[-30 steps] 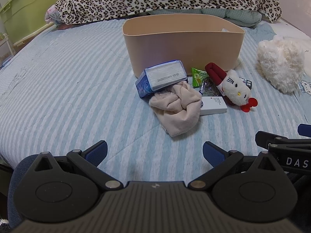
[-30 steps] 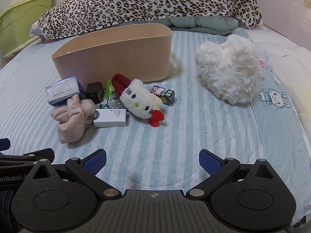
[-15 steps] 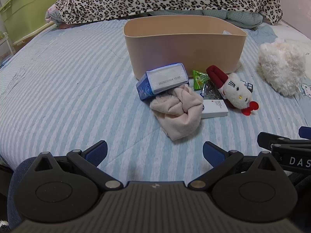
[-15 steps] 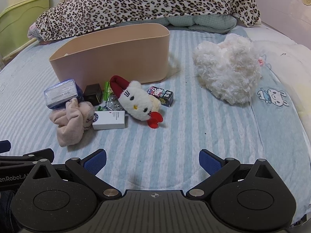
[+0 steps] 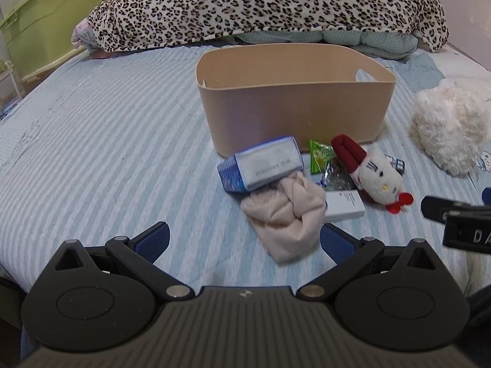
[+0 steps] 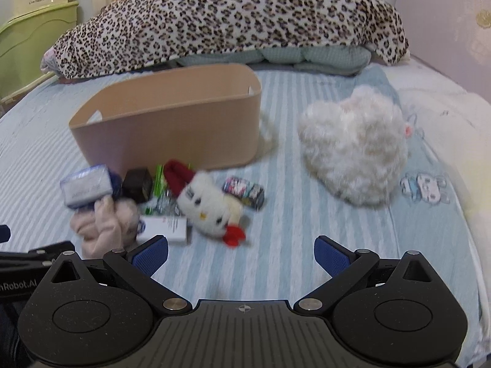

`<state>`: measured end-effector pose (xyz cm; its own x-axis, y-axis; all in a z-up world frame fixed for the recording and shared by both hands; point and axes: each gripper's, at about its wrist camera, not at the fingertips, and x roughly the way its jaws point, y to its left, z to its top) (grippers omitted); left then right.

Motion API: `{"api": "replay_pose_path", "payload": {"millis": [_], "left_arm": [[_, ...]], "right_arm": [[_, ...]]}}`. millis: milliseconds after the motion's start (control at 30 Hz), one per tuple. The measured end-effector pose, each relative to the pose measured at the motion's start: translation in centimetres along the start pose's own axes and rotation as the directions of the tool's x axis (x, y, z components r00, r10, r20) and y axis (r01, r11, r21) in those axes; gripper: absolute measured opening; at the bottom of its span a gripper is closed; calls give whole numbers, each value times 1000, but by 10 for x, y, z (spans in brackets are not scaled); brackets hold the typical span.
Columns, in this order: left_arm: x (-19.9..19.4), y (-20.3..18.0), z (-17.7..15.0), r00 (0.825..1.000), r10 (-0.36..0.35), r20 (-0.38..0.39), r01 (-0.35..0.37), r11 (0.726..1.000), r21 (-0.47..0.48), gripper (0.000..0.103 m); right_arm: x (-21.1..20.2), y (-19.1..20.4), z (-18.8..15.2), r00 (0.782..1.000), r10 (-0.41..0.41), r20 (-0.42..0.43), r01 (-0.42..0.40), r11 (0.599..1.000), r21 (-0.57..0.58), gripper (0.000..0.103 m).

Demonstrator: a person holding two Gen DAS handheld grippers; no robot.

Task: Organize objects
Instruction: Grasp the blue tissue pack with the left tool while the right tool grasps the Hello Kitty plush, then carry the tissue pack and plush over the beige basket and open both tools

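Note:
A beige bin (image 5: 294,104) stands on the striped bed; it also shows in the right wrist view (image 6: 172,122). In front of it lie a blue tissue pack (image 5: 264,164), a pink cloth (image 5: 287,214), a white box (image 5: 345,204), a green snack packet (image 5: 319,155), a cat plush (image 5: 373,174) and a small patterned box (image 6: 244,190). A black cube (image 6: 138,184) sits by the tissue pack. My left gripper (image 5: 244,240) is open and empty just short of the cloth. My right gripper (image 6: 241,256) is open and empty, near the cat plush (image 6: 208,205).
A fluffy white plush (image 6: 353,150) lies to the right of the bin. A leopard-print blanket (image 5: 260,6) is heaped at the back. A green storage box (image 5: 46,30) stands off the bed at the far left.
Both grippers have moved forward toward the pile and risen, so the inside of the bin now shows. Both stay open. Nothing on the bed has moved.

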<state>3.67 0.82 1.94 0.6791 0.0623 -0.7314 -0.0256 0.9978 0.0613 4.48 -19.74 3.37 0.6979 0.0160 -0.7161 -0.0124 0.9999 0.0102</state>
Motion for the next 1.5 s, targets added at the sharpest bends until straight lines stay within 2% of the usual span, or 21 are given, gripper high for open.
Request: {"api": "replay_pose_path", "payload": {"millis": [200,333,567,700,833,933,967,1033,1067,1133,1200,1267,1500], "left_arm": [[18,1,21,1000,8,16,-8,1000,6,103],[32,2,34,1000,11,15,-12,1000,7,103],[62,-3,55,1000,-3,-13,3,999,-37,103],[81,-14,64,999,42,-13,-43,999,-29,103],[101,-8,67,996,53,-73,-58,996,-69,103],[110,5,63,994,28,-109,-41,993,-114,102],[111,10,63,994,14,-110,-29,991,-133,101],[111,18,62,993,-18,-121,-1,987,-162,76],[112,20,63,991,-28,-132,7,987,-164,75],[110,25,61,991,-46,-122,26,987,-156,72],[108,30,60,992,-43,-121,25,989,-146,67],[105,34,57,991,-62,-119,44,989,-144,66],[89,42,56,990,-93,-103,78,986,-147,64]], "right_arm": [[19,4,19,999,-36,23,37,999,-14,103],[38,6,26,1000,-22,-20,21,999,-27,97],[67,15,31,997,18,-77,-22,998,-56,96],[87,20,32,993,24,-117,-34,996,-78,96],[106,22,31,985,31,-168,-45,995,-84,90],[112,24,31,981,50,-185,-66,995,-79,86],[112,26,30,981,55,-184,-71,994,-83,84],[110,29,29,983,67,-173,-84,992,-96,74],[109,29,27,983,77,-168,-94,991,-99,71],[107,29,26,982,91,-165,-109,989,-99,58],[107,28,26,982,99,-162,-116,988,-98,55],[105,25,27,981,106,-160,-122,988,-93,48],[87,10,27,983,136,-122,-140,990,-27,44]]}}
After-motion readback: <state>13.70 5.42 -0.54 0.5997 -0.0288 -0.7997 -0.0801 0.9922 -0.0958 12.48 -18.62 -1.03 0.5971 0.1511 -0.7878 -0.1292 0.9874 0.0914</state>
